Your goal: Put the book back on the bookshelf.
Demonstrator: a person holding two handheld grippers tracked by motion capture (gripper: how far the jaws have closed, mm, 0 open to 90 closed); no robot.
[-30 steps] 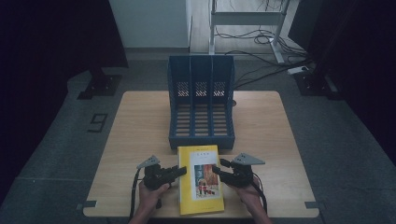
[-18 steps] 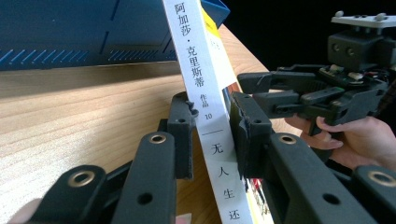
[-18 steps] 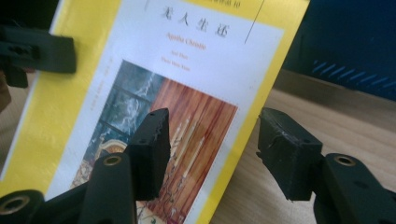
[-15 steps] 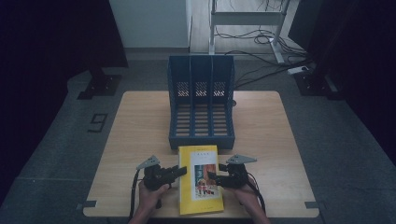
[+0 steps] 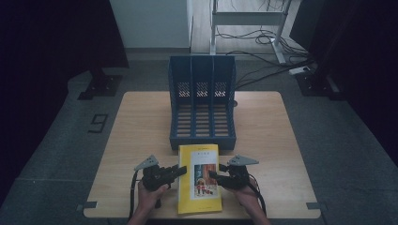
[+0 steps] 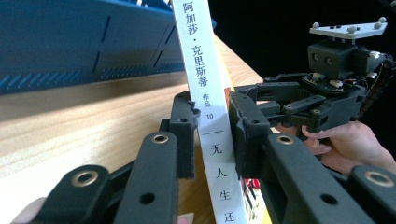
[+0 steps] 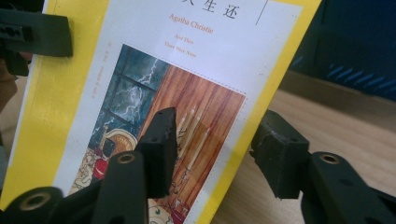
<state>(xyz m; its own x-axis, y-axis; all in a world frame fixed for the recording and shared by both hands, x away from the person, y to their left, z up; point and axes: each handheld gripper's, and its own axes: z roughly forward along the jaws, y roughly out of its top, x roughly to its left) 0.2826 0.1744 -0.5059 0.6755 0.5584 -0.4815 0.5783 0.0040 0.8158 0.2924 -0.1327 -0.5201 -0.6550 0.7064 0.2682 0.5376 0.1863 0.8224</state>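
At the bottom centre of the high view the book (image 5: 199, 178) lies flat on the table (image 5: 277, 136), yellow cover up, with a gripper at each long edge. The left gripper (image 5: 180, 169) meets its left edge. In the left gripper view its jaws sit either side of the white spine (image 6: 205, 88), close against it, apparently pinching the spine, though full contact is hard to confirm. The right gripper (image 5: 214, 175) reaches in from the other side. In the right gripper view its jaws are spread, one over the cover picture and the other beyond the yellow edge above bare wood, holding nothing.

Taking the book from both sides this way looks meant to lift and steady it, probably for standing it in a slot.

The book's long axis runs bottom to top of the high view, its far end pointing at the rack (image 5: 202, 101) just beyond, touching or nearly so. The rack's three compartments look empty.
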